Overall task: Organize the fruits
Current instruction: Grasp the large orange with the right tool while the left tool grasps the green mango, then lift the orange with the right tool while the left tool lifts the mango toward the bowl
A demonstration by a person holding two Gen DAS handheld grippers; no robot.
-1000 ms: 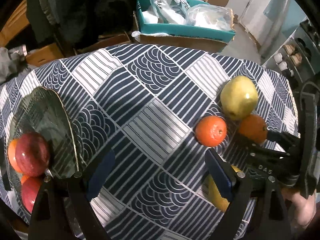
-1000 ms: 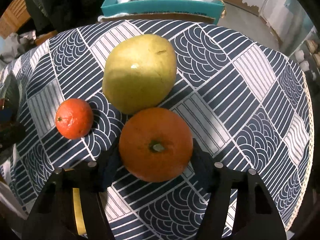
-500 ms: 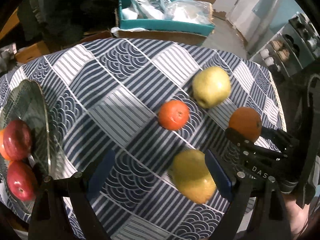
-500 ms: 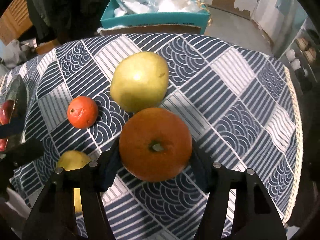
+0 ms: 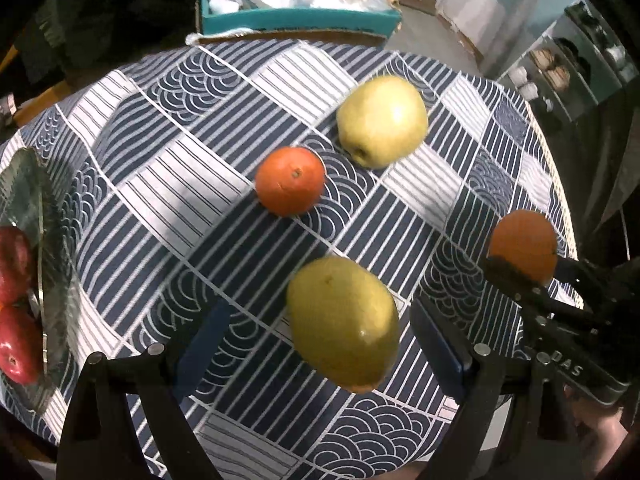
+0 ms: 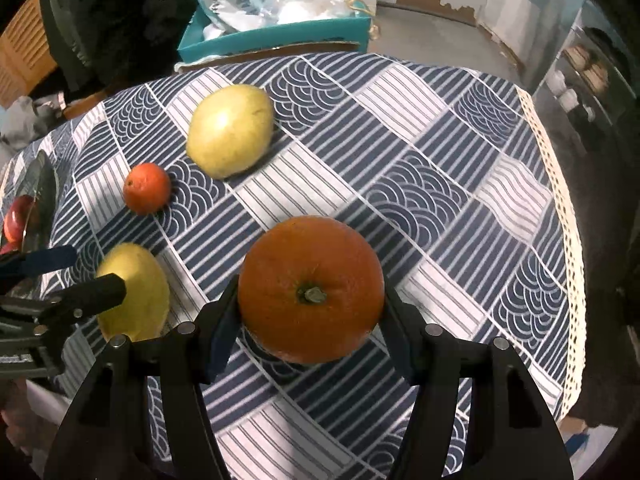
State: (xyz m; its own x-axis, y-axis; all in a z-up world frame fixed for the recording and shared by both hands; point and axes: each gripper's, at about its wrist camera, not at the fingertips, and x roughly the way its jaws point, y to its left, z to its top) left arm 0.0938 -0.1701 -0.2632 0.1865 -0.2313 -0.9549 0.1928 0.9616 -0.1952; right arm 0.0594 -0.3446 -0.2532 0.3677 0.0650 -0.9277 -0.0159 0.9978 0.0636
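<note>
The yellow pear (image 5: 342, 320) lies on the surface between your left tongs (image 5: 320, 344), which stand wide and untouching; its long axis runs 11 to 5 o'clock. Your right tongs (image 6: 310, 320) grip the large orange (image 6: 311, 288), off the cloth. The plate (image 5: 40, 208) lies at 9 o'clock.

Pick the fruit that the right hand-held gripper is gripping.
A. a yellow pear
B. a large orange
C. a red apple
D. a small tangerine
B: in the right wrist view the right hand-held gripper has its pads pressed on both sides of the large orange, while the pears, the tangerine and the apples lie elsewhere.
</note>
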